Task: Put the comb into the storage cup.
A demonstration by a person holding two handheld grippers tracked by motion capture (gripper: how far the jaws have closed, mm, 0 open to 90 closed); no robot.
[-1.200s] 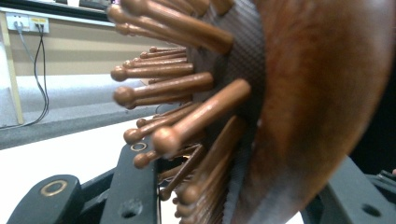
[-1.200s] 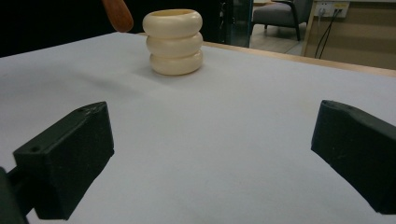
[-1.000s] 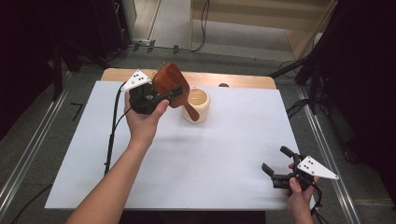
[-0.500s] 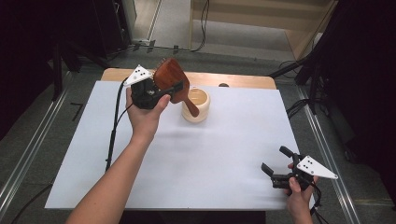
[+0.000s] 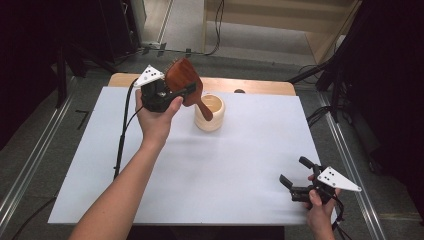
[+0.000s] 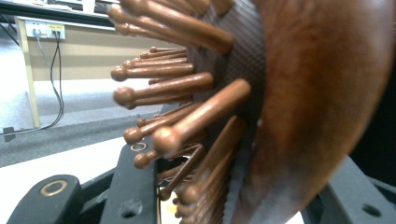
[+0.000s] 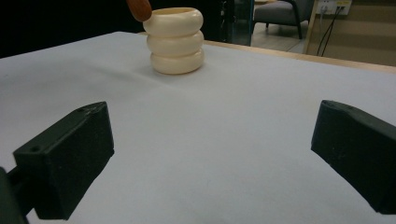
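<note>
1. While we look from the high view, we see the left gripper (image 5: 181, 93) raised above the far left part of the table (image 5: 240, 165), and its jaws are closed on a wooden hairbrush (image 5: 183, 80).
2. The jaws hold the hairbrush at its head, and the handle points down and to the right, toward a cream holder (image 5: 210, 113).
3. The end of the handle is over the rim of the holder; we cannot tell if it touches it.
4. In the left gripper view, the hairbrush (image 6: 289, 112) is very near to the camera, and its round-tipped wooden bristles (image 6: 187, 126) point to the left between the black jaws.
5. The holder stands upright on the white table cover, near the far middle of the table, and it has three rounded rings one on the other.
6. The right gripper (image 5: 299, 176) is low at the near right corner of the table, well apart from the holder, with its jaws wide apart and nothing between them.
7. In the right gripper view, we see the holder (image 7: 176, 41) far ahead between the two jaws, and the brown end of the handle (image 7: 138, 9) at its rim.
</note>
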